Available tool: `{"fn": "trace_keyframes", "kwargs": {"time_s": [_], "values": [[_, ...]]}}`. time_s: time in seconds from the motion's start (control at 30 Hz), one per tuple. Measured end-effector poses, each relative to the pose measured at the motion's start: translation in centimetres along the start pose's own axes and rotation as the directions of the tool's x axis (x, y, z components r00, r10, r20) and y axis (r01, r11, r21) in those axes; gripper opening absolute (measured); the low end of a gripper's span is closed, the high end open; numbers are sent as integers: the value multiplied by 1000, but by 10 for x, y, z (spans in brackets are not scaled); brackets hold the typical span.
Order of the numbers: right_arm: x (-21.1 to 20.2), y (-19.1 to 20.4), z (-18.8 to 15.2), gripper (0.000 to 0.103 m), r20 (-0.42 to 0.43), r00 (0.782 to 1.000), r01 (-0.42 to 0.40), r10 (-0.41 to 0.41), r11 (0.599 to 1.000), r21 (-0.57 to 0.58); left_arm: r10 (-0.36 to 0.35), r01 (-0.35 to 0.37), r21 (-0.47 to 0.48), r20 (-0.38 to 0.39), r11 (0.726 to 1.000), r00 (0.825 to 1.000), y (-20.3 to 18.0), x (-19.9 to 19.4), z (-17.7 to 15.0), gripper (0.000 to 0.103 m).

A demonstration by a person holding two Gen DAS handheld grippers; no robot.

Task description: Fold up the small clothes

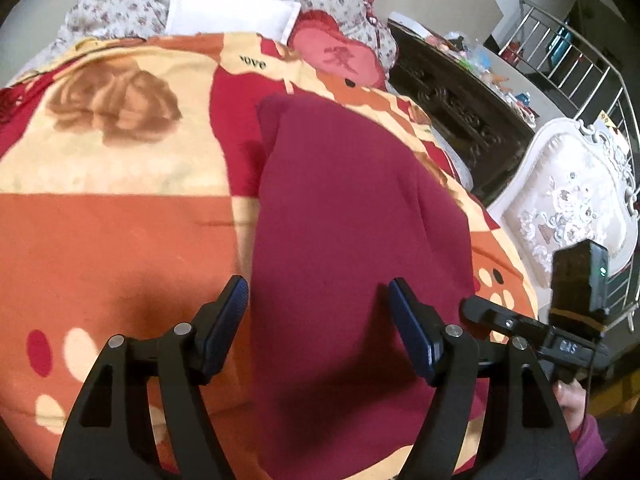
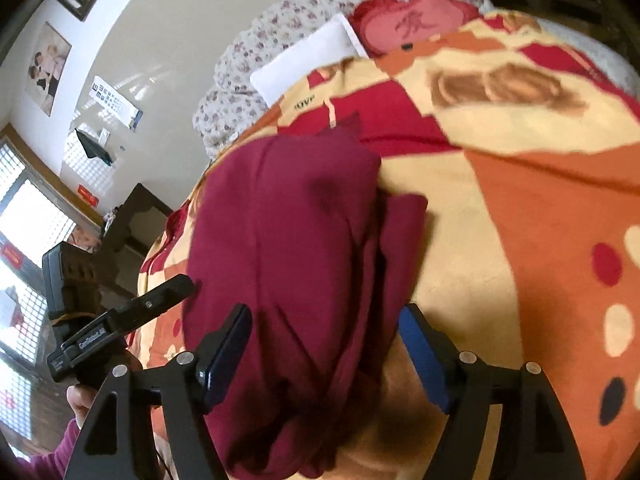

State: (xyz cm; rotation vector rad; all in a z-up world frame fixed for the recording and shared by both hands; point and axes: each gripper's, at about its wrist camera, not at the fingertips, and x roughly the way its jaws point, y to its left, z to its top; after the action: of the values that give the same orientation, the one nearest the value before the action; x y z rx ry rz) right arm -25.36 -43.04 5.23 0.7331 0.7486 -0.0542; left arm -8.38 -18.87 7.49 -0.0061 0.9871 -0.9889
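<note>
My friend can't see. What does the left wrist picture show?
The left gripper, open, hovers over a dark red garment lying on an orange, cream and red blanket. Behind are a white pillow and a pink cushion.

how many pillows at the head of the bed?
2. A white rectangular pillow lies on the floral quilt; a red heart-shaped cushion sits directly right of it in the left view. More may be hidden under bedding.
</note>
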Motion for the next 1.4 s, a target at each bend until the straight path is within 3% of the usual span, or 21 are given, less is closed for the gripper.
{"fn": "trace_keyframes", "kwargs": {"time_s": [0.2, 0.67, 0.87, 0.9, 0.97, 1.07, 1.2, 1.4], "values": [[16, -12, 4, 77, -3, 997, -77, 77, 996, 35, -40, 40, 2, -24, 999, 999, 1, 16, 0, 80], [7, -29, 4, 80, 30, 997, -71, 69, 995, 71, -127, 118, -101, -91, 988, 988, 11, 47, 7, 85], [22, -31, 8, 91, 72, 980, -189, 184, 979, 79, -124, 115, -100, -88, 988, 988, 7, 47, 6, 85], [25, -28, 11, 90, 56, 978, -205, 201, 976, 77, -121, 113, -87, -88, 990, 989, 4, 45, 6, 81], [36, -15, 13, 61, -4, 974, -224, 224, 973, 60, -109, 104, -66, -85, 992, 990, 1, 40, 5, 72], [30, 7, 11, 55, 1, 983, -185, 185, 983, -9, -112, 106, -76, -78, 991, 991, 1, 23, 5, 60], [12, 37, 7, 51, -13, 962, -274, 274, 962, -15, -116, 111, -104, -47, 988, 992, 1, -21, -2, 59], [25, 93, -19, 51, -124, 935, -340, 332, 939, -52, -27, 21, -165, -34, 986, 999, 26, -88, -33, 59]]}}
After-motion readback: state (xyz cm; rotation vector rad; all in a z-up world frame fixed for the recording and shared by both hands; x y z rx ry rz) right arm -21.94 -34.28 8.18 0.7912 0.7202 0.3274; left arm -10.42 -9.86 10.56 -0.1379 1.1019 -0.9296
